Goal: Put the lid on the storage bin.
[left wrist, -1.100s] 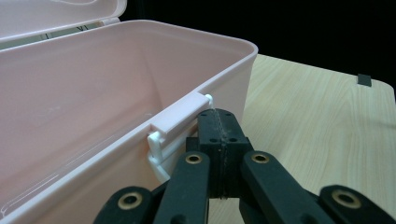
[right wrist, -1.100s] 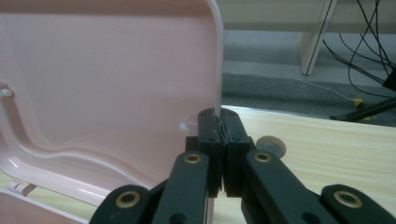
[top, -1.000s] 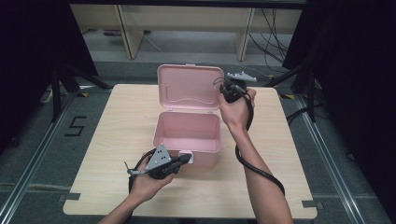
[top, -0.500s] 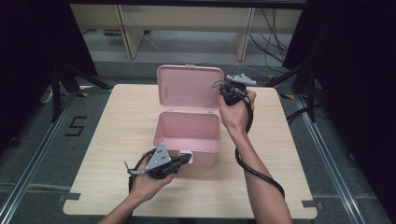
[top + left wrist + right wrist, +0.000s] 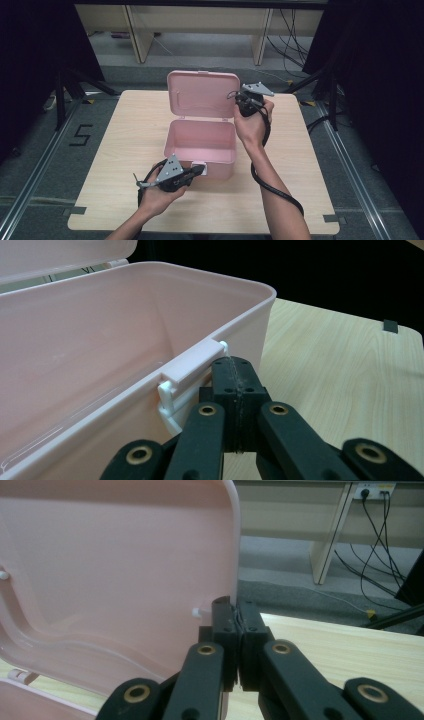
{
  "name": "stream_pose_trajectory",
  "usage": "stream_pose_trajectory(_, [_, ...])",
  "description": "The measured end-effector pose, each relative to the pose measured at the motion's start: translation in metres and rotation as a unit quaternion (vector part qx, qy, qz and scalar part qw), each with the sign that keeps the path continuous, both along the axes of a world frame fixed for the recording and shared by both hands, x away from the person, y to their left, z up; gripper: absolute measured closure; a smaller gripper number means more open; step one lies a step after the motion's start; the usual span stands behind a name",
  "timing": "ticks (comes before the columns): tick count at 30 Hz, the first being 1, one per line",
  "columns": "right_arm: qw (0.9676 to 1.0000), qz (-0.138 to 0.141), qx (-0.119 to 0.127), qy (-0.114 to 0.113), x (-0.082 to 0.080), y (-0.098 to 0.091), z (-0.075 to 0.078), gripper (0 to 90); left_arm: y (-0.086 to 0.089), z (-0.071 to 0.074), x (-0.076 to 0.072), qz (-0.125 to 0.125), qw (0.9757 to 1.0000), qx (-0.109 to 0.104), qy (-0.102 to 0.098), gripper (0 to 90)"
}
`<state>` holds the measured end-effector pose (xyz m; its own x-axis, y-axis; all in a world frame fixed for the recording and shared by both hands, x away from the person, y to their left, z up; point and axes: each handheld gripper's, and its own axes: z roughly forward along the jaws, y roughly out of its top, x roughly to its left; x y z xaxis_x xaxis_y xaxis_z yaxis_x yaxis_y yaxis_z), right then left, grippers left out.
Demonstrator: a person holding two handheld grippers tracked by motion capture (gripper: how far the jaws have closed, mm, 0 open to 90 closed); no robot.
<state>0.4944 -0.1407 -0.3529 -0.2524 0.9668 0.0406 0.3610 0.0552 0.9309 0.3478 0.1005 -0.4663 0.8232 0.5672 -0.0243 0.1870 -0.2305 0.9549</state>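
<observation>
The left gripper [image 5: 200, 170], jaws pressed together, rested its tips against the white latch [image 5: 192, 367] on the near wall of the pink box [image 5: 200, 142]. The right gripper [image 5: 235, 612] pinched the right edge of the upright lid [image 5: 202, 92]. The box stood open mid-table [image 5: 125, 130].

Pink box [image 5: 200, 142] w/ white latch [image 5: 192, 375], light wood-grain table [image 5: 125, 150], black claws.
</observation>
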Motion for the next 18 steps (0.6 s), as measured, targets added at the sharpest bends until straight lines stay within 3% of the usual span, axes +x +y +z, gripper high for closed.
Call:
stream_pose_trajectory(12, [0.9997,0.003,-0.012,-0.023,-0.009,0.0,-0.003,89.7,0.0,0.0,0.0,0.0,1.0,0.0,0.0,90.0])
stream_pose_trajectory(13, [0.9999,-0.002,-0.002,-0.017,-0.011,0.002,-0.003,89.7,0.0,0.0,0.0,0.0,1.0,-0.001,0.0,90.0])
stream_pose_trajectory(14, [0.9995,0.002,-0.016,-0.027,-0.01,0.001,-0.004,89.7,0.0,0.0,0.0,0.0,1.0,-0.001,0.0,90.0])
stream_pose_trajectory(18, [0.9996,-0.003,-0.009,-0.026,-0.014,0.002,-0.004,89.7,0.0,0.0,0.0,0.0,1.0,-0.001,0.0,90.0])
